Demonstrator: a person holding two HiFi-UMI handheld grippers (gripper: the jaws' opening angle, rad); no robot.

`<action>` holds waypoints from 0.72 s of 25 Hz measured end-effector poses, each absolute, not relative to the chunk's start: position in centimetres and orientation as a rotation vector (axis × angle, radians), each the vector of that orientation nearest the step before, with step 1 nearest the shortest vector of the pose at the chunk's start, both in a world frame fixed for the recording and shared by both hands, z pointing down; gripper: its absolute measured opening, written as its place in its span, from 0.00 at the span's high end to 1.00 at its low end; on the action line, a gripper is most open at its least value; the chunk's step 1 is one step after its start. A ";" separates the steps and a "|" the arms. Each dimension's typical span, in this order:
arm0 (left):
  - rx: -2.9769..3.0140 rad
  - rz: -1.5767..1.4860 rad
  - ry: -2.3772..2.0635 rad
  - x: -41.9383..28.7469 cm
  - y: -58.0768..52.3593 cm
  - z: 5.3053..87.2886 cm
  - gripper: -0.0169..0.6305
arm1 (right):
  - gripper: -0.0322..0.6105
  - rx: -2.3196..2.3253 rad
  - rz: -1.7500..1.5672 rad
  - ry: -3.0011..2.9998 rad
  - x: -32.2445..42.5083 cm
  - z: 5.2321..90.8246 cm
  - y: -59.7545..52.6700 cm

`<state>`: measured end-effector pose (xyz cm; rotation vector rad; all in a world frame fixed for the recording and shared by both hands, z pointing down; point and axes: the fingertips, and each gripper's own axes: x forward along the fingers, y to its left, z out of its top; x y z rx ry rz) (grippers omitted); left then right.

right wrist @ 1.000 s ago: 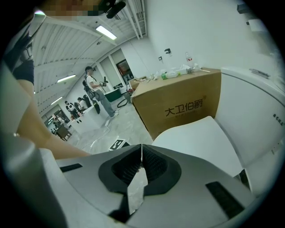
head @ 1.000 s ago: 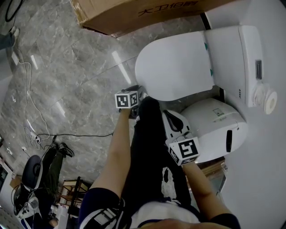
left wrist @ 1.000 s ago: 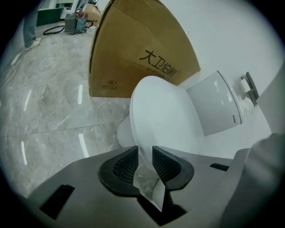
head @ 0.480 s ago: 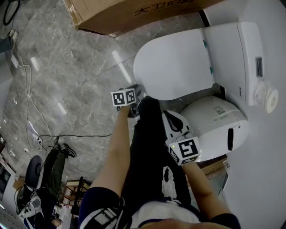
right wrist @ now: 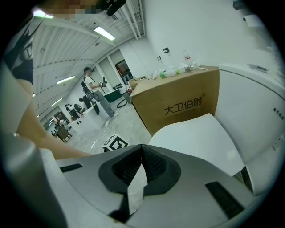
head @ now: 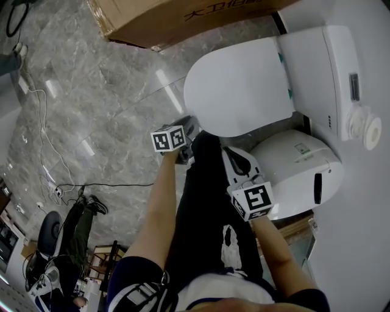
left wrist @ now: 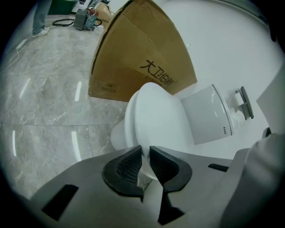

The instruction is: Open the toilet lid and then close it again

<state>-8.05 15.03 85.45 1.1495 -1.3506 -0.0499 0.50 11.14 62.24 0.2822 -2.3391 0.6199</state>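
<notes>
The left gripper's (left wrist: 145,153) ribbed pads (left wrist: 126,167) have just been closing, and the front lip of the toilet lid (left wrist: 156,118) now fills the narrow gap between them. They appear to pinch it, with white surface meeting both pad faces. The right gripper's (right wrist: 141,150) jaws are pressed fully together with nothing between them; it points over the lid (right wrist: 205,138) without touching it.

In the head view the left gripper (head: 187,127) sits at the lid's (head: 237,85) near tip, its marker cube slightly rolled from where it was a second ago, while the right gripper (head: 239,163) hangs back beside the person's dark trouser leg (head: 207,201) and has not moved. The lid lies flat on the bowl, just as before — closed, hinge end against the tank (head: 317,67). A cardboard box (head: 183,18) stands on the marble floor (head: 91,109) just beyond.

So the grasp looks freshly made and the opening has not begun. The next move, as I judge it, is to swing the lip up about the hinge toward the tank. A shallow bite on that smooth edge could slip.
</notes>
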 end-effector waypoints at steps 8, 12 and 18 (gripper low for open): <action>1.186 0.014 -1.366 -7.9 15.0 82.5 0.88 | 0.94 0.249 0.602 -2.368 -0.9 60.9 11.8; 1.204 0.015 -1.359 -7.8 15.0 81.2 0.88 | 0.94 0.239 0.596 -2.377 -1.4 60.1 12.0; 1.239 0.005 -1.367 -7.5 14.5 78.4 0.89 | 0.94 0.242 0.570 -2.383 -1.6 59.1 11.8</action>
